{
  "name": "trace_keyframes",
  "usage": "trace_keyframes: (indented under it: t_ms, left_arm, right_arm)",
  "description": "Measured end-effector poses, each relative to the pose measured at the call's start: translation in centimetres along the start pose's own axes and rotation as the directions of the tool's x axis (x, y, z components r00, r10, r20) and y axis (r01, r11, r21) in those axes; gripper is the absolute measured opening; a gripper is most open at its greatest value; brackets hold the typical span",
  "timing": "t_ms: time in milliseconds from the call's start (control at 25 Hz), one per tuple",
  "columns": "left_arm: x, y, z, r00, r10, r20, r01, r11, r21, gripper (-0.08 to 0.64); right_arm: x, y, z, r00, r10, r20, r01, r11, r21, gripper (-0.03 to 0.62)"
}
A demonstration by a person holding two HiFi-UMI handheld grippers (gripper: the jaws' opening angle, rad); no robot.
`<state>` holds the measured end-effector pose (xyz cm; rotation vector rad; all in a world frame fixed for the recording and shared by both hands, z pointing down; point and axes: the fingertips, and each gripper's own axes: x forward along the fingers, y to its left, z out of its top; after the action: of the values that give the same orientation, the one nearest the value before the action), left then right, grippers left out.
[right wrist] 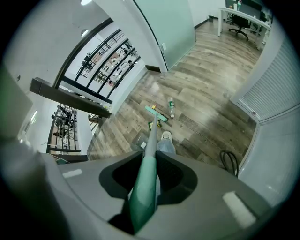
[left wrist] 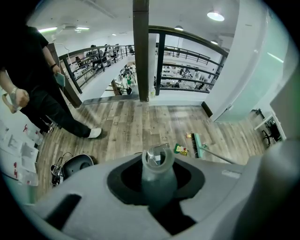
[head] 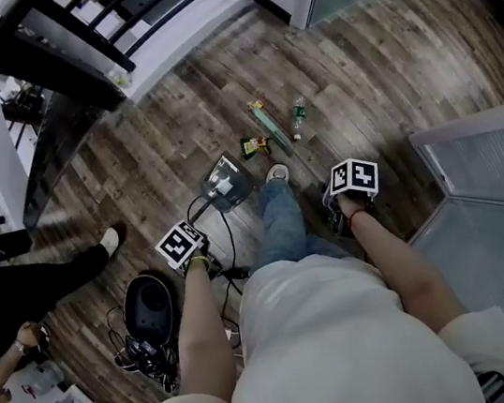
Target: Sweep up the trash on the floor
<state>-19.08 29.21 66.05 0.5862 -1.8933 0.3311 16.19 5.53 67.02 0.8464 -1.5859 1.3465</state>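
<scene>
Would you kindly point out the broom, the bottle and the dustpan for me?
broom [right wrist: 155, 113], right gripper view, on its green head.
bottle [head: 297, 120], head view, on its body.
dustpan [head: 227, 183], head view, on its pan.

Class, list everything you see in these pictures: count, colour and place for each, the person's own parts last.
Broom: one, green, head on floor ahead, handle in right hand-held gripper.
Dustpan: one, grey, floor beside the person's shoe, handle in left hand-held gripper.
Bottle: one, clear, lying right of broom head.
Wrapper: one, green-yellow, between dustpan and broom head.
Helmet: one, black, floor at left.
Bystander: one, black clothes, far left.
Hand-held grippers: two, grey, each shut on its handle.
</scene>
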Motion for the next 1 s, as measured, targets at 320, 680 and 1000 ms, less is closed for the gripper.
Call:
trace_keyframes:
  t_ms: [320, 680, 1000]
  left_arm:
    - [1.6, -1.1, 1.6, 1.0, -0.006, -0.019, 0.006, 1.0, -0.007, 0.089]
    - [2.5, -2.2, 3.4, 0.999, 0.012, -0.043, -0.012, 1.0, 0.0, 0.089]
    - [3.0, -3.4, 4.3, 0.998, 0.016, -0.06, -0.014, 0.999, 0.029, 0.089]
  right_arm:
    - [1.6, 1.0, 2.3, 0.999, -0.035, -0.033, 0.034, 0.999, -0.035, 0.097]
    - [3.6, 2.0, 5.0, 0.995, -0.076, -0.063, 0.071, 0.995, -0.072, 0.097]
    - [5.8, 3.0, 6.7, 0.988, -0.113, -0.106, 0.099, 0.986, -0.132, 0.097]
